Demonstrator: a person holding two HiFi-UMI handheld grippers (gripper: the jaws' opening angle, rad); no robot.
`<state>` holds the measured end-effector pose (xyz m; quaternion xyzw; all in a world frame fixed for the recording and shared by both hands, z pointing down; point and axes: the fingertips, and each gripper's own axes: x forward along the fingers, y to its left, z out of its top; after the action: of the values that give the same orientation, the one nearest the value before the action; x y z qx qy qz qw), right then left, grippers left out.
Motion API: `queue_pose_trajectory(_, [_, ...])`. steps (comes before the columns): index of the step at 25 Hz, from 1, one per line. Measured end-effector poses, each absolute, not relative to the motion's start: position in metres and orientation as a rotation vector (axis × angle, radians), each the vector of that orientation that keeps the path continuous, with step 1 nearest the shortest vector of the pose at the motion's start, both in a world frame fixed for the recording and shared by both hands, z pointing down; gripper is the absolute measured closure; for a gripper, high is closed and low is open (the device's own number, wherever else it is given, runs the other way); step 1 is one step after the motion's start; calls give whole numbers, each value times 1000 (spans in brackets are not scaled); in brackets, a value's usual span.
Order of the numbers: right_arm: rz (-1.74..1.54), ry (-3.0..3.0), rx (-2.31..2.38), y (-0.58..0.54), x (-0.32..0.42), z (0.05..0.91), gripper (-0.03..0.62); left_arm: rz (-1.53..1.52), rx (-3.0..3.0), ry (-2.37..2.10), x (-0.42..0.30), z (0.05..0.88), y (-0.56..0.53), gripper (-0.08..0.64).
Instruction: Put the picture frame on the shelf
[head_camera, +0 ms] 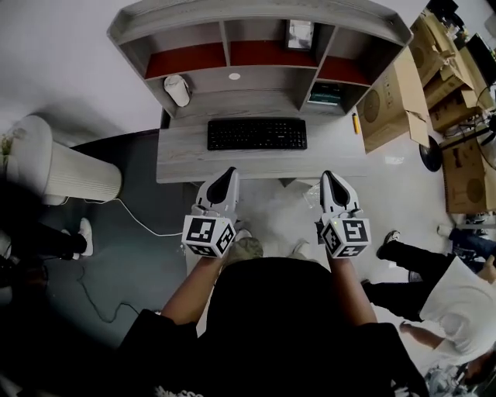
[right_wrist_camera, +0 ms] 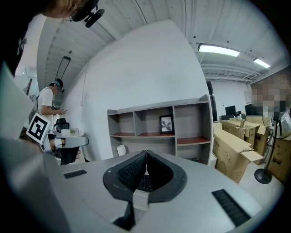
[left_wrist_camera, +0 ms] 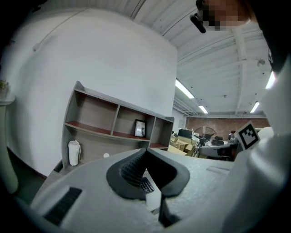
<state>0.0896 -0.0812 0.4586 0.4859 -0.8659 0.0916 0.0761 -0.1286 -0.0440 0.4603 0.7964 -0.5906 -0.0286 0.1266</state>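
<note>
Already on shelf (head_camera: 232, 8), picture frame (head_camera: 299, 34) upright; well apart from right gripper (head_camera: 328, 177)

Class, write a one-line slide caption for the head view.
Picture frame stands in the middle compartment of the shelf; left gripper and right gripper, both shut and empty, hover before the desk.

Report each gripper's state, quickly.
Left gripper: closed, holding nothing.
Right gripper: closed, holding nothing.
</note>
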Motion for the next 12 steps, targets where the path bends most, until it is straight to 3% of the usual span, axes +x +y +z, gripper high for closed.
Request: queue_pose_trajectory(12, [209,-2638,1425,-82,183,449,580,-62,2339,-1692,-8,452,-43,543])
